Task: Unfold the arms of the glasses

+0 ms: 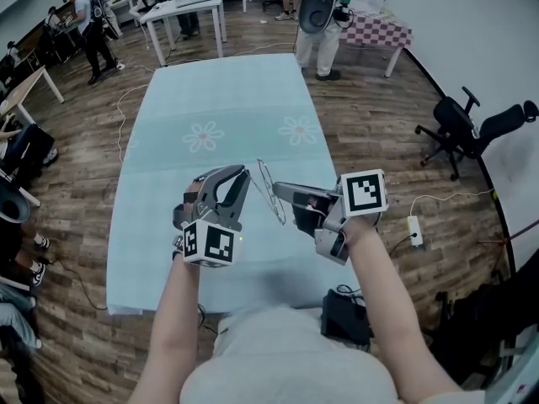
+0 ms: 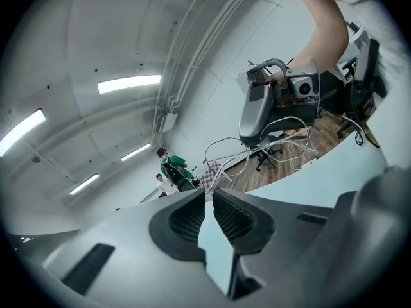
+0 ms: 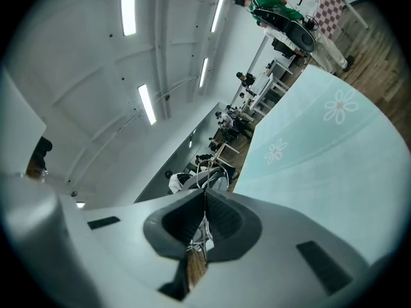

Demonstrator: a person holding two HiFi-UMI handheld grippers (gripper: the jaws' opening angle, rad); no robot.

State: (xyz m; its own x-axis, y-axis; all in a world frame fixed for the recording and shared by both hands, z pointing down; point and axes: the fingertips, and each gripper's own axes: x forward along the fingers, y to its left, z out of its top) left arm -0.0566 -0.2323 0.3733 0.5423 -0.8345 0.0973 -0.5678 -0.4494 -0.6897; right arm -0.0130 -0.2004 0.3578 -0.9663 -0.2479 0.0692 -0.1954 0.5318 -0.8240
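Note:
The thin wire-framed glasses [image 1: 269, 190] hang in the air above the pale blue table [image 1: 219, 99], between my two grippers. My left gripper [image 1: 246, 173] is at their left, its jaws closed together at the tips on the end of a thin glasses arm [image 2: 221, 172]. From the right, my right gripper [image 1: 278, 189] is shut on the frame. In the left gripper view the wire frame [image 2: 257, 147] runs from my left gripper's tips [image 2: 209, 192] to the right gripper [image 2: 254, 111] beyond. In the right gripper view, wire [image 3: 201, 236] shows inside the closed jaws of the right gripper [image 3: 204, 194].
The table carries a cloth with printed daisies [image 1: 203, 135]. A black office chair [image 1: 459, 129] and a power strip [image 1: 413, 230] are on the wooden floor at the right. A person [image 1: 318, 15] stands past the table's far end, and desks [image 1: 185, 11] and people fill the back left.

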